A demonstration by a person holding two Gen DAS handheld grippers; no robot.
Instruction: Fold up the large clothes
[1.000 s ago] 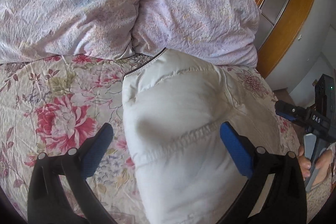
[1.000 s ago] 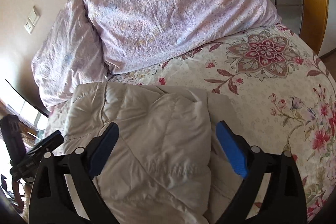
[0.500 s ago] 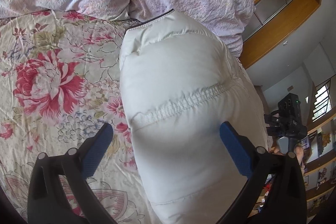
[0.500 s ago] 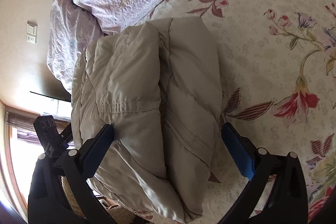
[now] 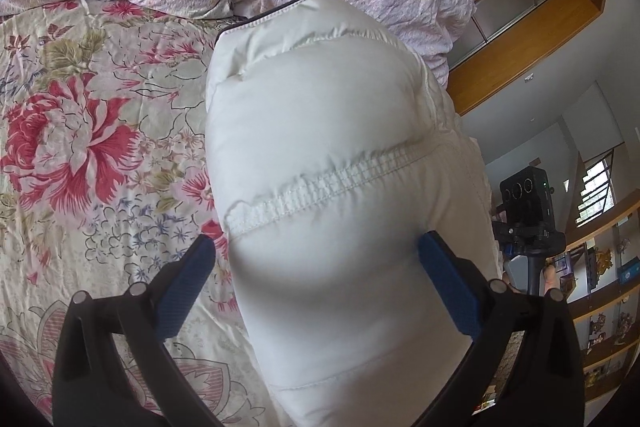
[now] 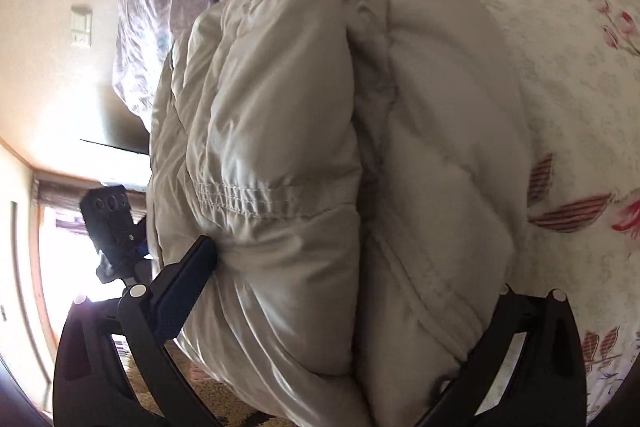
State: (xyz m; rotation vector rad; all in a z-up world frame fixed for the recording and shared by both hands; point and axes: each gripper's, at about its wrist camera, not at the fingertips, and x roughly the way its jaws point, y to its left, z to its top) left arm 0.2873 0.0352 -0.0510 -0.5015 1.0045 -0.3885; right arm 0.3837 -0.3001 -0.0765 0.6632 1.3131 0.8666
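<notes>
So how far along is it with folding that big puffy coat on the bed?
Mostly done, it seems. The white puffer jacket is already doubled into a thick bundle, its layers stacked in the right wrist view. In hand: the left gripper and right gripper both straddle the bundle with jaws wide, as if to squeeze or lift it. Left: probably pressing it flat or setting it down neatly on the floral bedspread.

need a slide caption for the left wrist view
Open left gripper straddling a folded white puffer jacket on a floral bedspread.

left claw (image 5: 316, 267) spread wide, right claw (image 6: 352, 291) spread wide
</notes>
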